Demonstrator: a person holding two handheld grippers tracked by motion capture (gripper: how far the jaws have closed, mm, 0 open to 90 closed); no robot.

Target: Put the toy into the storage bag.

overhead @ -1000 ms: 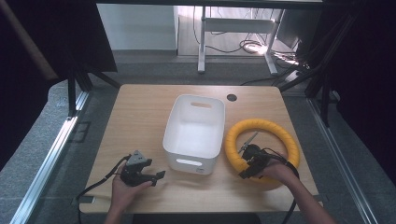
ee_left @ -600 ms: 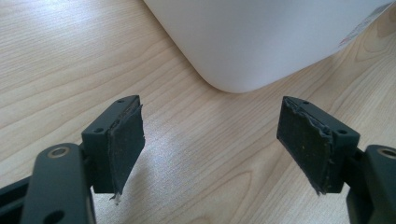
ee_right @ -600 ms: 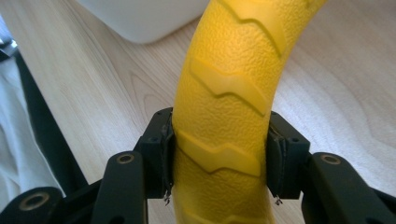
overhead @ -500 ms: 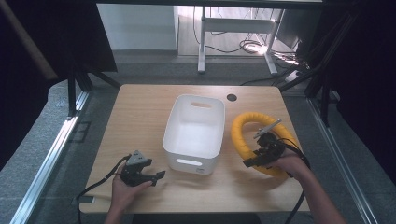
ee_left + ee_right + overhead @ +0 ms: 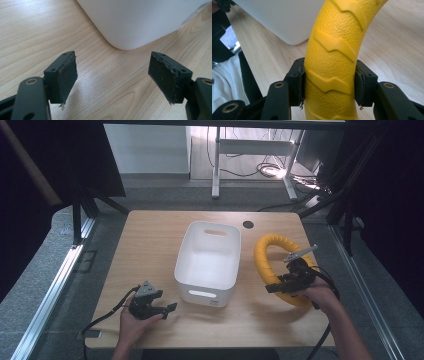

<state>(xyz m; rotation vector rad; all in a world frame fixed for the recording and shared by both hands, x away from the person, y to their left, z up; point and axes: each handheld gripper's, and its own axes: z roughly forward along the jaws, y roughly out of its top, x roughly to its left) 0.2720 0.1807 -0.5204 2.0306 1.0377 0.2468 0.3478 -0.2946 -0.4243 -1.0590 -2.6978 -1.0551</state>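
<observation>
A yellow rubber ring with raised tread marks [image 5: 266, 257] [image 5: 332, 50] is tilted up off the table at the right of the white bin [image 5: 207, 262]. My right gripper [image 5: 281, 286] [image 5: 329, 83] is shut on the ring's near part, both pads pressed against its sides. My left gripper [image 5: 167, 309] [image 5: 112, 77] rests low at the table's front left, its jaws wide open with bare wood between them. The bin's rounded corner [image 5: 140, 22] lies just ahead of it.
The wooden table [image 5: 150, 250] has a dark round grommet hole [image 5: 248, 224] behind the bin. Cables trail from both grippers over the front edge. Metal frame rails and a desk leg stand on the floor beyond the table.
The right hand has lifted the yellow ring from lying flat to standing tilted on edge and has moved up and to the right. The left hand has kept still.
</observation>
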